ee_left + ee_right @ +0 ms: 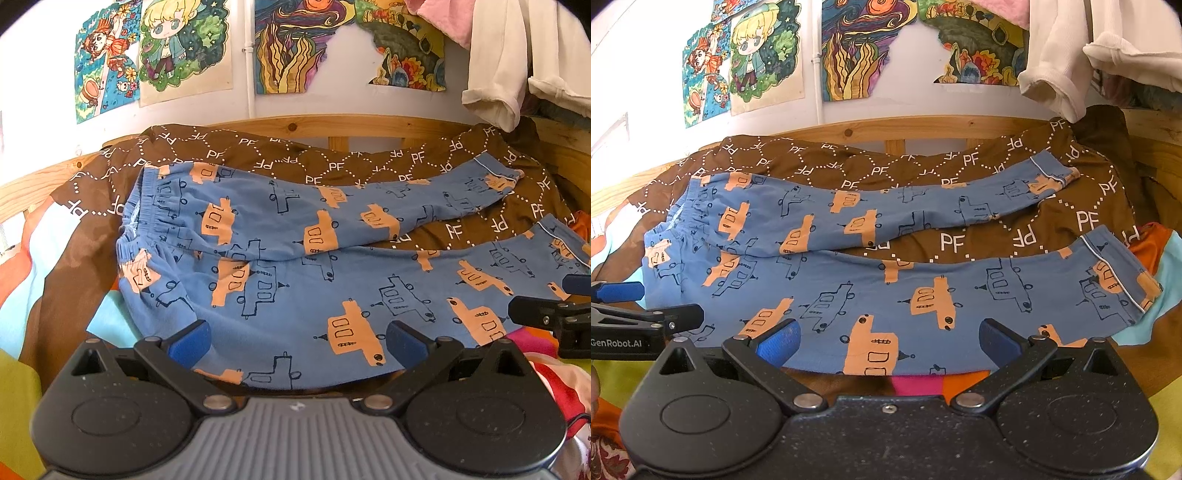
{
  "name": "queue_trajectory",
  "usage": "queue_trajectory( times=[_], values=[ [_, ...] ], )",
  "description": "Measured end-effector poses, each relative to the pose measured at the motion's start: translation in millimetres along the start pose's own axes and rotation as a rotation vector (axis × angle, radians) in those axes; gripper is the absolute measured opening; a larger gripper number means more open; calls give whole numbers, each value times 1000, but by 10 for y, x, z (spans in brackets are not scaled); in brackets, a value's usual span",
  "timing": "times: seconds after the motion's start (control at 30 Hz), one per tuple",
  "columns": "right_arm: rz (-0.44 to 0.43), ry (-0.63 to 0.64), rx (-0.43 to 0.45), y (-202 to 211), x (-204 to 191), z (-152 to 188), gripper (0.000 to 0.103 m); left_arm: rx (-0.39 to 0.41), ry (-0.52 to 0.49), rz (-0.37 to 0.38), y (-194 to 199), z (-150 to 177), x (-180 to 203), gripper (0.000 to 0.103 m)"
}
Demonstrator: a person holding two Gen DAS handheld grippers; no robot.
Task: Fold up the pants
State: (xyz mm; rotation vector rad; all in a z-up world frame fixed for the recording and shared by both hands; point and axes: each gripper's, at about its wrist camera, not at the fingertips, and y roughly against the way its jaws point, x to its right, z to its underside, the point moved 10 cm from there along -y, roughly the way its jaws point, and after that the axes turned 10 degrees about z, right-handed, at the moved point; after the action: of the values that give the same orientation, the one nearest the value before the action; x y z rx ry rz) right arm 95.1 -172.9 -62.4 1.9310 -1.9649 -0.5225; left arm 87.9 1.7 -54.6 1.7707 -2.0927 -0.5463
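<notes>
Both tools are spread wide and hold nothing: the left gripper (297, 341) has its blue-padded fingers apart over the near edge of the pants by the seat, and the right gripper (888, 341) is likewise apart over the near leg; each shows at the edge of the other's view, and the left one's side reads "GenRobot.AI". The blue pants (849, 291), printed with orange and outlined boats, lie flat and unfolded with the elastic waistband (147, 206) to the left and the two legs running right, parted in a narrow V. They rest on a brown blanket (982, 236) covered in white "PF" letters inside dotted diamonds, spread over brightly coloured bedding. A pale wooden bed frame (332, 125) runs behind it against a white wall hung with coloured drawings (184, 48). White and pink clothes (1067, 55) hang at the upper right, drooping over the frame's corner.
</notes>
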Motion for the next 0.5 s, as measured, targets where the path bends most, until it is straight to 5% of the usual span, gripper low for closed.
queue_trajectory(
  times=[0.5],
  values=[
    [4,-19,-9,-12,28,-26,102,-38,-1,-31,-71,18,-56,103]
  ],
)
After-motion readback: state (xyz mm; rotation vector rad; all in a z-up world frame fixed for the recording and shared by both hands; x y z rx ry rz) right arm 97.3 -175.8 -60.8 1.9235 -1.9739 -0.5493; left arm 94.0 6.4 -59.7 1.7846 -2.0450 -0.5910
